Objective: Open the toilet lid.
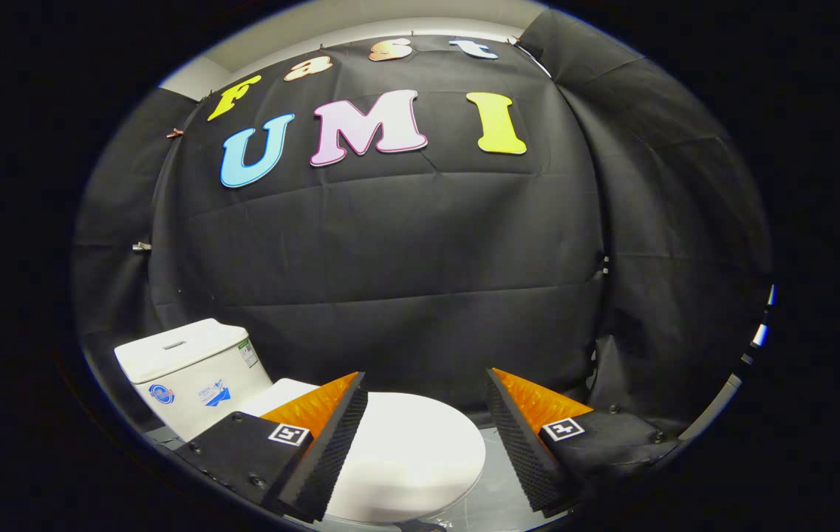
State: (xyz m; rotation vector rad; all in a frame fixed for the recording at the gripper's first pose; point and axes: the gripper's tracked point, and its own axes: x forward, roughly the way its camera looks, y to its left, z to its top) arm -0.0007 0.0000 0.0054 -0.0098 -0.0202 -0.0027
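A white toilet stands below and ahead of me, its lid (405, 458) lying flat and closed over the bowl. Its white cistern (190, 369) sits behind it, off to the left of the left finger. My gripper (427, 384) hovers above the lid, open wide, with nothing between the fingers. The left finger (331, 443) overlaps the lid's left part in the view; the right finger (523, 443) is just past the lid's right rim. Whether either finger touches the lid I cannot tell.
Black cloth walls close the booth behind and on both sides of the toilet. A grey floor (493, 495) shows to the right of the bowl, between it and the right finger. A pale strip of wall or frame (752, 347) runs at the far right.
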